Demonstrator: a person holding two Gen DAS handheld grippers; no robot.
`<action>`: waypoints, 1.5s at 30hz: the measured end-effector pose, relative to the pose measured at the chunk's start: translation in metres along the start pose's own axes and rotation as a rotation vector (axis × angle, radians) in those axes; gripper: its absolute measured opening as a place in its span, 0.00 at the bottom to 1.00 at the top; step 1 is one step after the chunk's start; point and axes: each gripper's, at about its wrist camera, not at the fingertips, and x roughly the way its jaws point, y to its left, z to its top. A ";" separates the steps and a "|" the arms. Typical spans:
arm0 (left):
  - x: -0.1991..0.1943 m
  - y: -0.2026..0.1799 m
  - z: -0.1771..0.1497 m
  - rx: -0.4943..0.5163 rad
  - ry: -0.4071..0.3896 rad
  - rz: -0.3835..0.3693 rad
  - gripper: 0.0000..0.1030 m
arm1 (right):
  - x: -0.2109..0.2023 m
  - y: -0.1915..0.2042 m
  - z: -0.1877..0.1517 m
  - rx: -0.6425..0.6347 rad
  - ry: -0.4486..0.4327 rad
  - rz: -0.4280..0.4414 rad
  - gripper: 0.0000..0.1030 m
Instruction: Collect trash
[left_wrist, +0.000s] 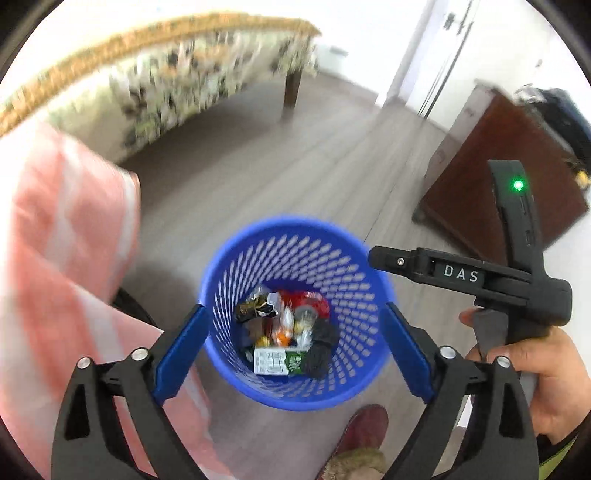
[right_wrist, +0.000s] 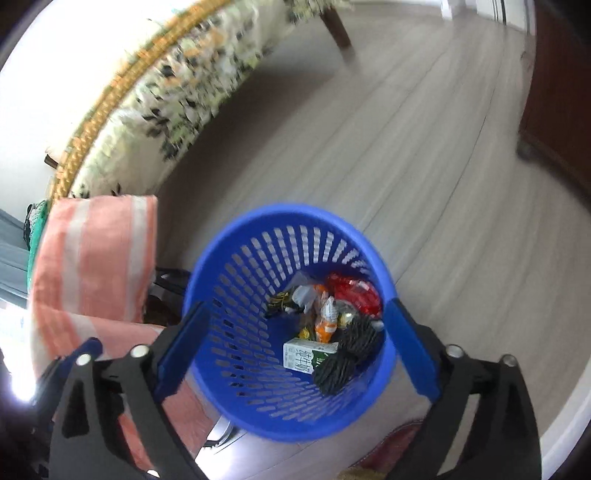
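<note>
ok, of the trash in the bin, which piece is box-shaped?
The white and green carton, lying flat at the bottom of the blue bin. The rest is crumpled wrappers and a bunched black cord beside it.

Pale grey wood-plank flooring (right_wrist: 424, 192) runs across the room, catching soft daylight. Along one side stands a long piece of furniture draped in a cream floral cloth with a braided golden fringe (left_wrist: 177, 74), carried on a dark brown wooden leg (left_wrist: 292, 88). Nearer, a folded salmon-pink cloth with broad white stripes (right_wrist: 96, 258) hangs over an edge. Opposite sits a dark reddish-brown wooden cabinet (left_wrist: 506, 177), near a white wall (left_wrist: 362, 29) and a white door frame (left_wrist: 413, 55).
</note>
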 end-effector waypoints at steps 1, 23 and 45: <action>-0.015 -0.003 0.002 0.010 -0.028 -0.002 0.94 | -0.014 0.006 -0.001 -0.017 -0.023 -0.006 0.95; -0.180 -0.032 -0.045 0.078 -0.232 0.086 0.95 | -0.215 0.087 -0.141 -0.142 -0.397 -0.214 0.95; -0.147 -0.013 -0.052 0.060 -0.070 0.126 0.95 | -0.200 0.110 -0.159 -0.225 -0.211 -0.265 0.95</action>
